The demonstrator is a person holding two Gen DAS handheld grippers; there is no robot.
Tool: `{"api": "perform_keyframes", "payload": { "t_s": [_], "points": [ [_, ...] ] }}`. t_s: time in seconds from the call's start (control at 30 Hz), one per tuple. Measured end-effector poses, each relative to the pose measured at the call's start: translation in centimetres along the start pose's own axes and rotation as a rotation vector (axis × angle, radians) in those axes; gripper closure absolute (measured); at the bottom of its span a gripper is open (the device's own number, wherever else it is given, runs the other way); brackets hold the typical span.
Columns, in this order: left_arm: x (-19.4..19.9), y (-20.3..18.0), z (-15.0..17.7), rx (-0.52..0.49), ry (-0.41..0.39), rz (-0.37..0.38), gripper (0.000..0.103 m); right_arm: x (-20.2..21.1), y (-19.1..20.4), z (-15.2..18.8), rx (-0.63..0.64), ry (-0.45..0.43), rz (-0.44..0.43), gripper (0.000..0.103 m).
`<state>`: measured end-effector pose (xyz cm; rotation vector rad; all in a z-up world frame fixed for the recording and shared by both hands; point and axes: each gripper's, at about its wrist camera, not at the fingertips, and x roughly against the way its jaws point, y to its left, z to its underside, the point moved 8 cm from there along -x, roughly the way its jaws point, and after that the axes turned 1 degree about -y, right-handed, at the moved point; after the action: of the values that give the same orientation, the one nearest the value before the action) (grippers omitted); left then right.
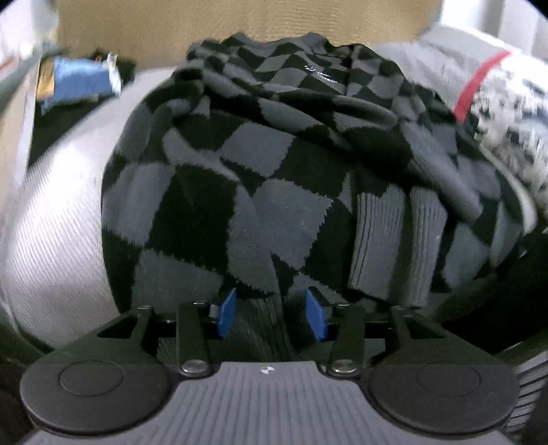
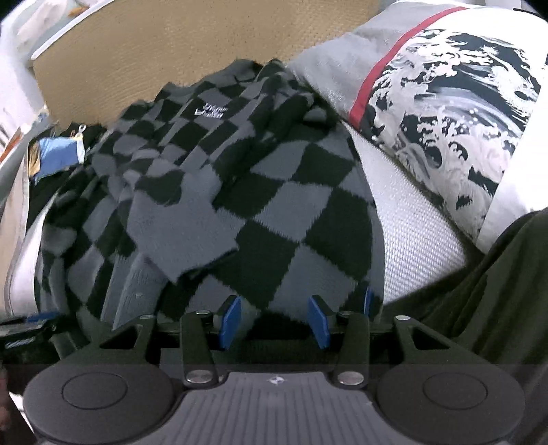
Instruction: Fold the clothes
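Checkered black-and-grey knit fills both wrist views: a sweater (image 1: 274,178) lies spread on a white woven bed cover (image 1: 58,239), its collar end away from the cameras, toward a tan headboard-like panel (image 1: 239,20). Small white embroidered lettering (image 2: 210,111) sits on its chest area. One sleeve is folded across the body, and its ribbed grey cuff (image 1: 394,246) lies near the hem in the left wrist view. In the right wrist view a loose grey flap of the knit (image 2: 181,226) lies over the checks.

Left claw (image 1: 270,313): its blue pads (image 1: 226,311) stand apart, with the dark ribbed hem of the sweater lying in the gap between them; the pads do not press on the cloth. Right claw (image 2: 275,321): its blue pads (image 2: 231,321) also stand apart over the near edge of the sweater, and no fabric is pinched between them.

Beside the sweater, on the right, lies a pillow (image 2: 445,113) with a black-and-white swirling print, a red stripe and a grey band. To the left, past the sweater's edge, a blue packet-like object (image 2: 56,155) rests on dark fabric; what it is cannot be told. Dark olive cloth (image 2: 486,294) bunches at the lower right of the right wrist view.
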<state>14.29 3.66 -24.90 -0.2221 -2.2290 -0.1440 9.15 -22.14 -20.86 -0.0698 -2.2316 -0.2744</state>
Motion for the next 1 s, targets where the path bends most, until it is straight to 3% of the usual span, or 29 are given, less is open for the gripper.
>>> {"api": "perform_keyframes", "payload": {
  "t_s": [0.17,0.23,0.27,0.3,0.33,0.4,0.53,0.57,0.83,1.0],
  "points": [
    [-0.7,-0.7,0.6,-0.076,-0.013,-0.135,0.045,-0.1,0.1,1.2,-0.001,0.006,0.009,0.054],
    [-0.9,-0.7,0.8,-0.075,-0.016,-0.144,0.053,-0.5,-0.5,1.5,-0.009,0.014,0.026,0.054],
    [-0.9,-0.5,0.7,-0.062,-0.017,-0.135,0.059,-0.8,-0.9,1.6,-0.018,0.020,0.039,0.054],
    [-0.8,-0.3,0.7,-0.050,-0.019,-0.126,0.075,-1.1,-1.4,1.7,-0.032,0.027,0.057,0.054],
    [-0.8,-0.1,0.7,-0.037,-0.020,-0.117,0.083,-1.3,-2.1,1.7,-0.056,0.037,0.078,0.054],
    [-0.6,0.4,0.7,0.005,-0.027,-0.092,0.088,-1.3,-3.1,1.4,-0.102,0.029,0.106,0.054],
    [0.6,1.1,0.7,0.065,-0.055,-0.063,0.092,-1.2,-4.4,0.5,-0.127,-0.007,0.140,0.054],
    [1.1,1.3,0.7,0.081,-0.064,-0.060,0.096,-1.3,-4.5,0.4,-0.132,-0.003,0.135,0.054],
    [3.7,6.4,0.5,0.281,-0.091,-0.056,0.096,-1.5,-3.8,0.5,-0.110,0.009,0.089,0.054],
    [5.9,7.6,-1.4,0.359,-0.154,0.012,0.096,-1.5,-3.7,0.0,-0.115,-0.002,0.067,0.054]
  ]
}}
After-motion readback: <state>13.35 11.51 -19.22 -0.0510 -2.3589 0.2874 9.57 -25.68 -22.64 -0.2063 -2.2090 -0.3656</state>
